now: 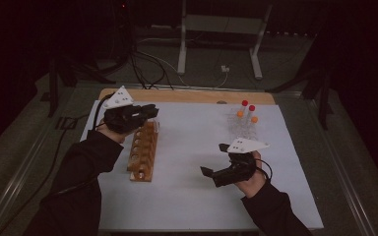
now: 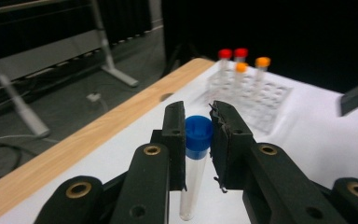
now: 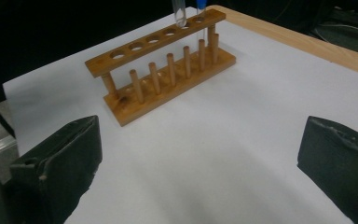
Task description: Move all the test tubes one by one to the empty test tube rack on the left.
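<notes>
While the room beyond lies almost black, the table [image 1: 187, 96] shows a pale wooden edge along its far side and a white sheet [image 1: 197, 162] covering nearly all of its top. Behind it, in the upper middle of the high view, a grey metal stand [image 1: 221, 29] rests on a dull grey floor among loose cables [image 1: 147, 64], and a small white plug block [image 1: 224, 69] lies near the stand's feet. At left centre of the high view the left gripper [image 1: 145, 112] hovers over the far end of a wooden test-tube rack [image 1: 143, 150]; its own view shows the jaws clamped on a clear test tube with a blue cap [image 2: 198, 135], held upright by the cap. In the right gripper view that tube's rounded bottom hangs just above the rack's top bar at the upper middle of the frame, beside a second tube already standing in the end hole. At upper right of the high view a clear plastic rack [image 1: 243, 127] holds four capped tubes — two red, two orange [image 1: 248, 112]. The right gripper [image 1: 214, 160] sits low at right centre, above bare sheet, with its jaws wide apart and holding nothing.
</notes>
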